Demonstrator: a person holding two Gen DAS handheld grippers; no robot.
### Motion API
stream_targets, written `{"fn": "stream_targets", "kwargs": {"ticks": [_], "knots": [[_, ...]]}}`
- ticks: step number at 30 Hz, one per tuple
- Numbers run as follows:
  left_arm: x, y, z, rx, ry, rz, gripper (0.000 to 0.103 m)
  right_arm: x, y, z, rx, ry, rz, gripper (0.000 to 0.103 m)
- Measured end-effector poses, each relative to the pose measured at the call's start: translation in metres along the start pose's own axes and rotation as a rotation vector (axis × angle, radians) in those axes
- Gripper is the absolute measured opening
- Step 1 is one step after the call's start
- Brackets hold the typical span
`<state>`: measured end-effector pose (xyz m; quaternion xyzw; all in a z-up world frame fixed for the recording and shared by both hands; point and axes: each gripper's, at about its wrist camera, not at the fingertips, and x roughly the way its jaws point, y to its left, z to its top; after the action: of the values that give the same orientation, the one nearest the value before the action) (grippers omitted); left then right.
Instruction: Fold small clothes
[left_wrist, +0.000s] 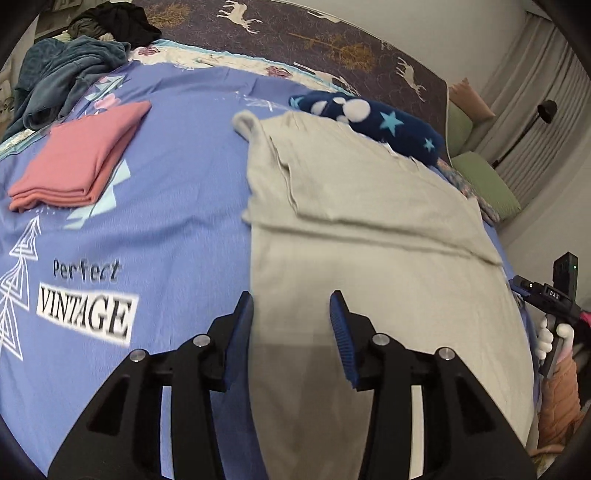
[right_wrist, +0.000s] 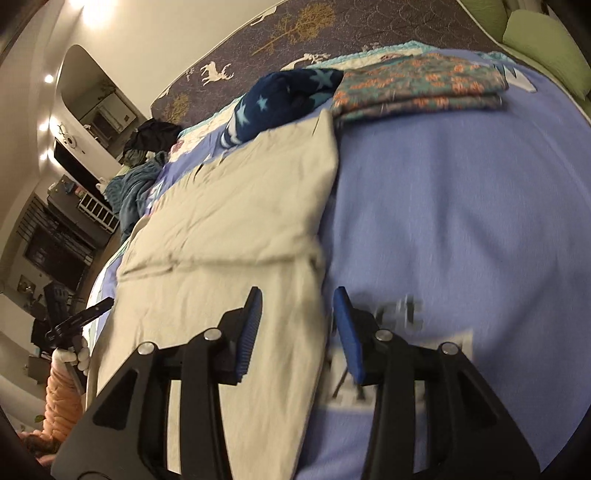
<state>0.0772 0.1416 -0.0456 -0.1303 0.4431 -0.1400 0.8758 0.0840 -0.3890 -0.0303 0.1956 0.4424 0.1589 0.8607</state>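
On the blue bedsheet (left_wrist: 177, 206): grey garment (left_wrist: 369, 221) lies flat, partly folded | left gripper (left_wrist: 291, 314) and right gripper (right_wrist: 297, 314) both agape, empty, over near edges | soft, light, limp; pinch hem corners.

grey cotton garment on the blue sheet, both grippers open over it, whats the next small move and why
Probably lower both and pinch the near edge of the grey cotton garment: the left gripper and right gripper hang open, holding nothing, and its far part is already folded over.
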Motion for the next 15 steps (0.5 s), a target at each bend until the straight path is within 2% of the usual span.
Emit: {"fn": "stream_targets", "kwargs": {"ticks": [4,10,15], "knots": [[-0.015,0.001,-0.022,-0.014,0.018,-0.055,0.044,-0.012,0.003,-0.031,0.013,0.014,0.016,0.042],[-0.041,-0.007,-0.062,0.040,0.029,-0.056,0.044,-0.039,0.003,-0.080,0.068,-0.019,0.055,0.041],[-0.065,-0.019,-0.094,0.096,0.037,-0.056,0.043,-0.062,0.010,-0.115,0.067,-0.039,0.058,0.042]]}}
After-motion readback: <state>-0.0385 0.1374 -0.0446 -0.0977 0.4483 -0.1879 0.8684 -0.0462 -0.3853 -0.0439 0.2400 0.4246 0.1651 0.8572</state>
